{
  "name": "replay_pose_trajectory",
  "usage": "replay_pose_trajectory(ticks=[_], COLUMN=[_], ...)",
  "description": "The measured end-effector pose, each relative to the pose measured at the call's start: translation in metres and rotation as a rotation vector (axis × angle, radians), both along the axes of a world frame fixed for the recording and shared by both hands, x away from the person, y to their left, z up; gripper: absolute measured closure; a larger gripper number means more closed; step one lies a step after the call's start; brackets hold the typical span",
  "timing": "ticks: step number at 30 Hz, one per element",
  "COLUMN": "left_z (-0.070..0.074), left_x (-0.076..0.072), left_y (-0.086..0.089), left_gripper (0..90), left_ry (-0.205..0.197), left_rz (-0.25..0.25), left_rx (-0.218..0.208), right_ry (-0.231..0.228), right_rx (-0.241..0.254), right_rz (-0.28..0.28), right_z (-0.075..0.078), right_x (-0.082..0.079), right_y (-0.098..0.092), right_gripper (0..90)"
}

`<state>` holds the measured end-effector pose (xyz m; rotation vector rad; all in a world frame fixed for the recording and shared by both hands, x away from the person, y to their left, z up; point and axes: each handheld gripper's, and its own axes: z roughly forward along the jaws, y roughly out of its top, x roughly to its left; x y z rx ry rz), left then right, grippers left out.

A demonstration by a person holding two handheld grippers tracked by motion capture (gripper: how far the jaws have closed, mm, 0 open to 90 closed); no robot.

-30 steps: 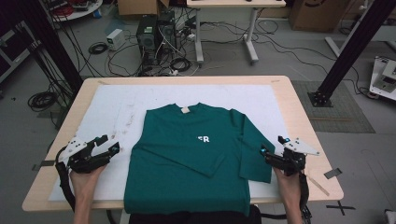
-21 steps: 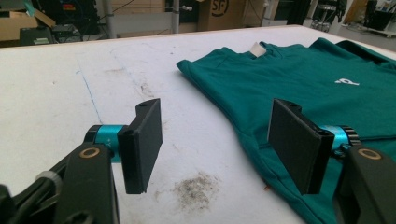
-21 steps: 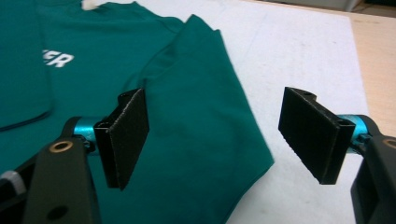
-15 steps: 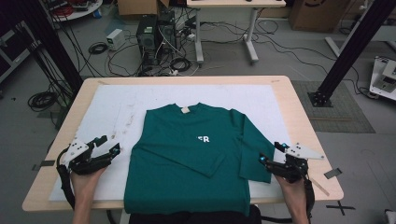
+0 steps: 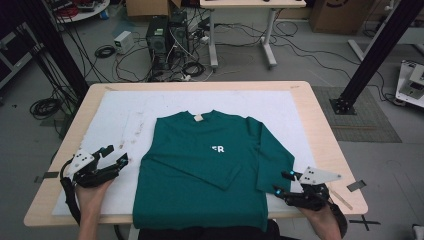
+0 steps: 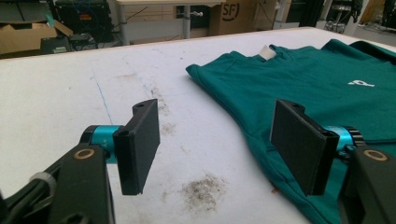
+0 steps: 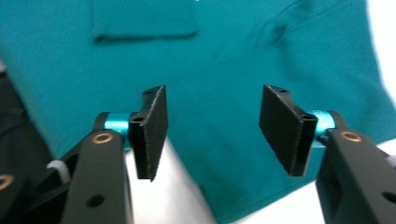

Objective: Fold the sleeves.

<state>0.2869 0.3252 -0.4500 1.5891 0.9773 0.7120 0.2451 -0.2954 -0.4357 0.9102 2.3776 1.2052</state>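
A green shirt (image 5: 205,170) is lying flat on the white mat (image 5: 125,115) covering the table (image 5: 320,120), its collar pointing away from the person and both sleeves folded in over its body. The left gripper (image 5: 114,156) is hovering just beside the shirt's left edge with its jaws standing wide and nothing between them. The right gripper (image 5: 281,184) is hanging over the shirt's lower right corner, its jaws having just been closing but parted, with no cloth pinched between them.
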Motion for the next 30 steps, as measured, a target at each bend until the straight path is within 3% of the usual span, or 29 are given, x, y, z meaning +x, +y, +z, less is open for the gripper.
replay_pose_trajectory(ticks=[4, 9, 11, 18, 22, 28, 30], left_z=[0.000, 0.000, 0.000, 0.000, 0.000, 0.000, 0.000], left_x=[0.000, -0.001, -0.001, -0.001, -0.001, -0.001, -0.001], left_y=[-0.001, -0.002, -0.002, -0.002, -0.002, -0.002, -0.002], left_gripper=[33.2, 33.3, 33.3, 33.6, 33.6, 33.7, 33.7], left_ry=[-0.003, -0.005, -0.006, -0.005, -0.008, -0.005, -0.004], left_rz=[0.001, 0.002, 0.001, 0.004, 0.004, 0.007, 0.008], left_rx=[0.002, 0.011, 0.015, 0.019, 0.020, 0.013, 0.012], right_ry=[0.035, 0.051, 0.067, 0.052, 0.075, 0.044, 0.038], right_rx=[-0.076, -0.138, -0.140, -0.147, -0.106, 0.026, 0.040], right_rz=[0.031, 0.059, 0.065, 0.067, 0.041, 0.002, 0.004], right_z=[-0.009, -0.014, -0.014, -0.013, -0.009, 0.016, 0.025], right_x=[0.000, 0.006, 0.009, 0.013, 0.019, 0.027, 0.031], right_y=[0.007, 0.016, 0.017, 0.021, 0.019, 0.020, 0.028], right_gripper=[46.9, 51.6, 53.3, 86.6, 87.6, 87.6, 87.6])
